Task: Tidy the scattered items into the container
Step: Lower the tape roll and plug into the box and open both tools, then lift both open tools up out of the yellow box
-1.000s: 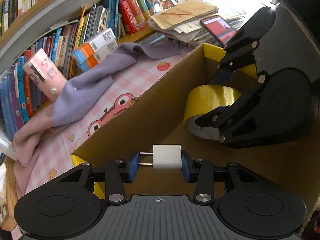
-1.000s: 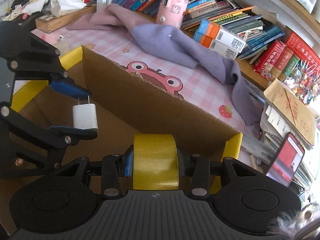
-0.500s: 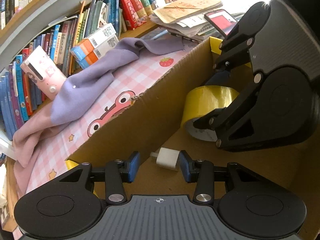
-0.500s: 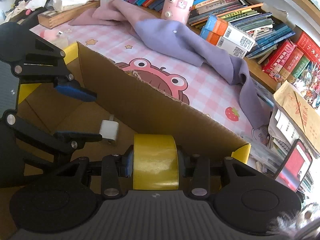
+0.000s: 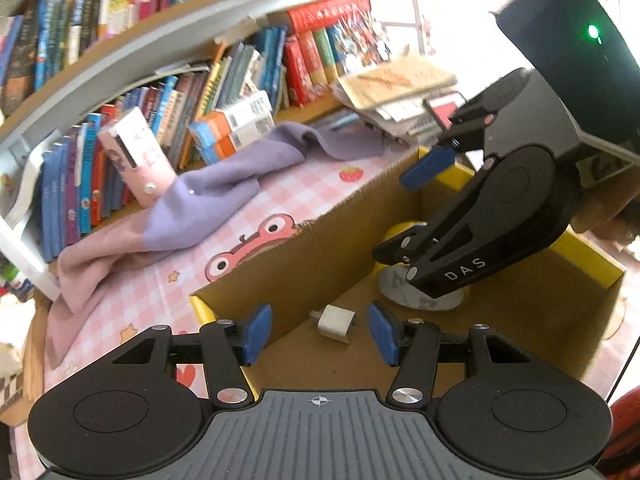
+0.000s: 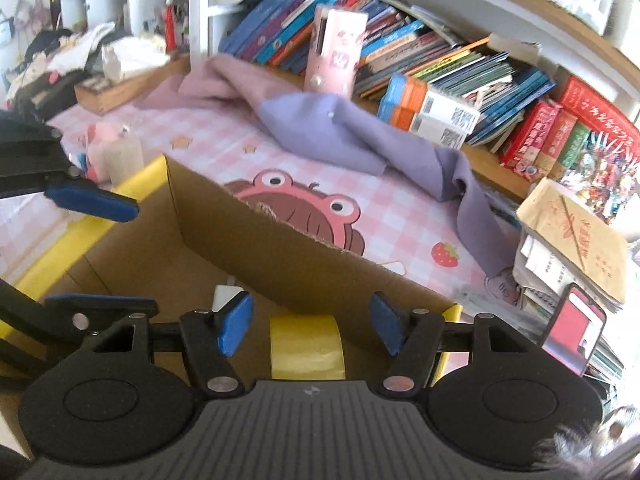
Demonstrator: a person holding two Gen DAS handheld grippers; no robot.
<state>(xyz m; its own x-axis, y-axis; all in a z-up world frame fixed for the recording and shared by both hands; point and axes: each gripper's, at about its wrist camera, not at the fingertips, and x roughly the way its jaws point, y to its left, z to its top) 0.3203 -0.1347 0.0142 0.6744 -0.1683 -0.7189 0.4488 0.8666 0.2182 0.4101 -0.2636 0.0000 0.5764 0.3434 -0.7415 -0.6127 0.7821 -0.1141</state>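
- Clearly released both items inside the cardboard box (image 5: 352, 216): left gripper (image 5: 320, 334) with jaws opening and clear of the white charger (image 5: 335, 322), right gripper (image 6: 308, 326) with jaws opening and clear of the yellow tape roll (image 6: 307, 346).
- Found the charger flat on the box floor, just beside the far wall; found the tape roll on its side further along the same floor.
- Judged a straight lift best, with the pads (image 5: 256, 334) kept wide and away from the 2 items.
- Judged the box wall a risk for a sideways pull.
- Saw a small bottle (image 6: 122, 152) outside, near the box corner, perhaps next to collect.
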